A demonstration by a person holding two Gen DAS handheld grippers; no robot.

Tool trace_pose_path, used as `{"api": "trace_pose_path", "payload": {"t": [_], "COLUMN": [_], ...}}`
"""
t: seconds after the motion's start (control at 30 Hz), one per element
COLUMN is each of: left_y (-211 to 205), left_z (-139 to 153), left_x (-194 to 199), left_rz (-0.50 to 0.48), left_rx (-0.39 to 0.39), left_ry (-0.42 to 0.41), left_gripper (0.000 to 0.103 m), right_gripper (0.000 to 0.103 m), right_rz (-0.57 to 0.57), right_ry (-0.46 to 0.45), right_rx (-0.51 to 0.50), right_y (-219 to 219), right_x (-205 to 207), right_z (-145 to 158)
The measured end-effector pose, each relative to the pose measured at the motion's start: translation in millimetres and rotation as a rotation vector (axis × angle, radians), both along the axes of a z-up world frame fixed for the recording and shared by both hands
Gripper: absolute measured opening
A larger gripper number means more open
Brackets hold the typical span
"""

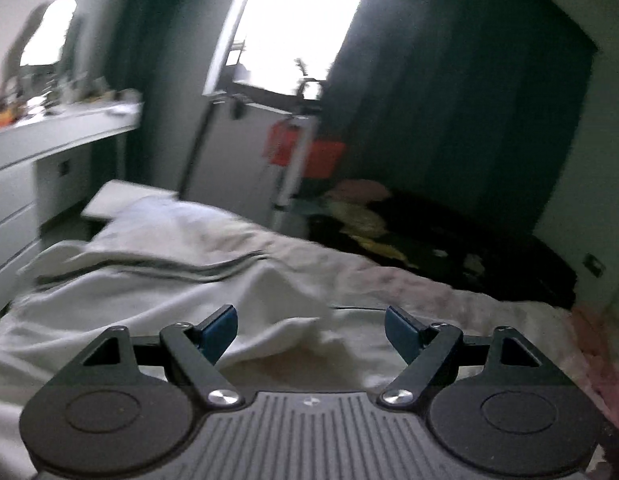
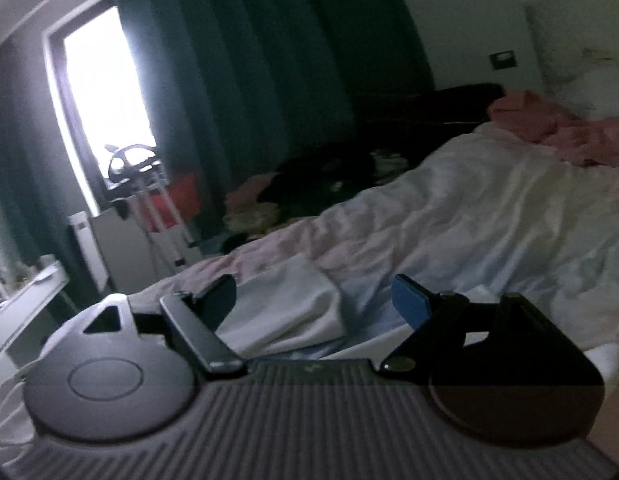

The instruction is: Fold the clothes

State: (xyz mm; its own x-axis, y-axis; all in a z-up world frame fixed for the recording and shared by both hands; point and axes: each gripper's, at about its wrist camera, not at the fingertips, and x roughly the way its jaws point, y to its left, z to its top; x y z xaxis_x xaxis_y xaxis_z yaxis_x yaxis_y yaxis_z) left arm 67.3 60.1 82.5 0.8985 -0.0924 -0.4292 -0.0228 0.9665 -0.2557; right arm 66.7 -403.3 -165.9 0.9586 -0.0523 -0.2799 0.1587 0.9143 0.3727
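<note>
Risk: the left gripper (image 1: pixel 311 330) may pinch the pale pink bedsheet (image 1: pixel 409 284) together with the garment, because the pictures are blurred.
Garment: the white crumpled cloth with dark stripes (image 1: pixel 157 280) lies on the bed, just ahead of the left jaws.
Jaws: both spread wide, holding nothing (also the right gripper (image 2: pixel 313 300)).

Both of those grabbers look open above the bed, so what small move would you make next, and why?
Probably lower the left hand-held gripper onto the white garment and pinch an edge. Both it and the right hand-held gripper stand open and hold nothing, and the garment lies crumpled, unfolded, on the bed just ahead of the left one.
</note>
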Motion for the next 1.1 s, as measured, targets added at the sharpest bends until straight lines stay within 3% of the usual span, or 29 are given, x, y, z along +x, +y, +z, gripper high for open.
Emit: {"api": "trace_pose_path", "payload": {"t": [0.2, 0.43, 0.6, 0.7, 0.77, 0.83, 1.1], "left_y": [-75, -73, -38, -13, -6, 1, 10], "left_z": [2, -79, -149, -169, -174, -178, -193], "left_x": [31, 35, 34, 34, 37, 39, 50], "left_rz": [-0.093, -0.06, 0.016, 0.062, 0.081, 0.101, 0.131], "left_rx": [0.087, 0.061, 0.051, 0.0, -0.015, -0.031, -0.082], "left_ry": [-0.068, -0.035, 0.06, 0.117, 0.13, 0.142, 0.191], "left_gripper": [0.084, 0.085, 0.085, 0.085, 0.085, 0.085, 0.086], "right_gripper": [0.086, 0.086, 0.086, 0.076, 0.073, 0.062, 0.059], "right_rz": [0.049, 0.147, 0.291, 0.319, 0.288, 0.25, 0.097], "right_ry": [0.014, 0.064, 0.134, 0.193, 0.208, 0.218, 0.259], "right_rx": [0.01, 0.051, 0.306, 0.465, 0.524, 0.574, 0.773], "right_y": [11, 26, 20, 16, 12, 7, -11], "right_x": [14, 38, 79, 113, 127, 139, 188], "right_z": [-8, -26, -57, -83, -94, -104, -145]}}
